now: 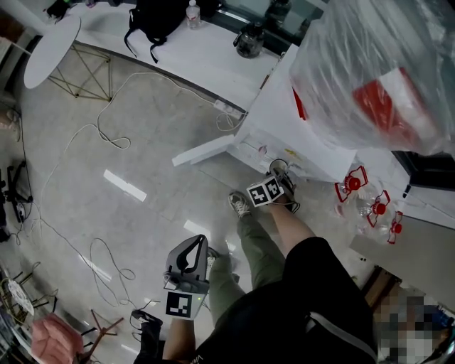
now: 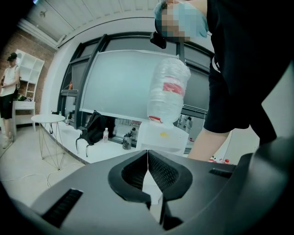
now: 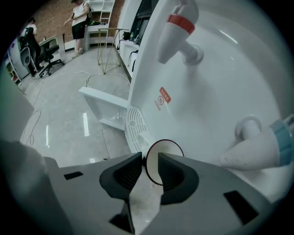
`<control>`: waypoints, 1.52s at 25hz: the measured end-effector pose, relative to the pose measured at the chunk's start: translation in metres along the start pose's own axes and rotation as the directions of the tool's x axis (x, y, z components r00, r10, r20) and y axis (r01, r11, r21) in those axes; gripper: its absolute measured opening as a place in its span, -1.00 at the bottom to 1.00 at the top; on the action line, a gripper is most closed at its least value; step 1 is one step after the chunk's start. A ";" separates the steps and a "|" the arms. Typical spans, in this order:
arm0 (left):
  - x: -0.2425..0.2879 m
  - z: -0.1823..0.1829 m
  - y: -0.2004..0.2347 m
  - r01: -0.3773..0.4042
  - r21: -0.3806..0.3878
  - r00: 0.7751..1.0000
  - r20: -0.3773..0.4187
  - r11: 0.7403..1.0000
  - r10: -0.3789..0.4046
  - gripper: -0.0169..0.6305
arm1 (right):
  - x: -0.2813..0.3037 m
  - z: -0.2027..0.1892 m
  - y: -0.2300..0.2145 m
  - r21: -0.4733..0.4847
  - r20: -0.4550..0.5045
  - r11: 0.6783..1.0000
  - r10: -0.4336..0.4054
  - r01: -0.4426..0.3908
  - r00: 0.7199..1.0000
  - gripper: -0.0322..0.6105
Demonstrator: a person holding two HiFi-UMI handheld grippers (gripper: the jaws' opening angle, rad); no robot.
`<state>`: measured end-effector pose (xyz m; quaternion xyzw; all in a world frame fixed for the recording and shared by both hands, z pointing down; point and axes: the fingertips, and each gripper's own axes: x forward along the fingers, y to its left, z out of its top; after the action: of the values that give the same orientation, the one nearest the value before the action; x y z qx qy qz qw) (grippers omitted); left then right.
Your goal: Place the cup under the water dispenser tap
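A white cup [image 3: 161, 155] with a dark rim is in my right gripper [image 3: 150, 167], whose jaws are shut on its wall. It is held in front of the white water dispenser [image 3: 220, 82], just above the slotted drip tray [image 3: 134, 125]. The red tap [image 3: 178, 25] is high above the cup and the blue tap [image 3: 259, 149] is off to the right. In the head view the right gripper [image 1: 279, 172] sits against the dispenser [image 1: 284, 121] front and the cup is hidden. My left gripper [image 1: 193, 245] hangs low near my leg, shut and holding nothing [image 2: 148, 160].
A large water bottle [image 1: 377, 71] tops the dispenser. A white panel [image 1: 202, 151] and cables [image 1: 106, 135] lie on the floor to the left. Behind is a counter [image 1: 206, 50] with a black backpack [image 1: 153, 21]. Small red-and-clear items [image 1: 377, 208] sit right of the dispenser.
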<state>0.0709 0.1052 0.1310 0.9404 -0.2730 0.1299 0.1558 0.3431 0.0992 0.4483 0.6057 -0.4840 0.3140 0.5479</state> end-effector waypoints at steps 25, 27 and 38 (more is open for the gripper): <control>-0.101 0.078 -0.034 0.065 0.177 0.982 0.165 0.982 -0.095 -0.89 | -0.257 0.011 0.018 0.280 0.492 0.948 -0.008 -0.149 0.871 -0.73; -0.116 0.080 -0.032 0.057 0.185 0.980 0.178 0.981 -0.091 -0.89 | -0.283 0.009 0.020 0.298 0.534 0.938 -0.012 -0.175 0.846 -0.73; -0.184 0.087 -0.022 0.027 0.229 0.974 0.212 0.973 -0.077 -0.89 | -0.413 0.006 0.033 0.315 0.727 0.912 -0.053 -0.263 0.685 -0.75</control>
<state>-0.0533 0.1779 -0.0140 0.9674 -0.2471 0.0510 0.0205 0.1731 0.1963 0.0826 0.7477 -0.6208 0.1729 0.1601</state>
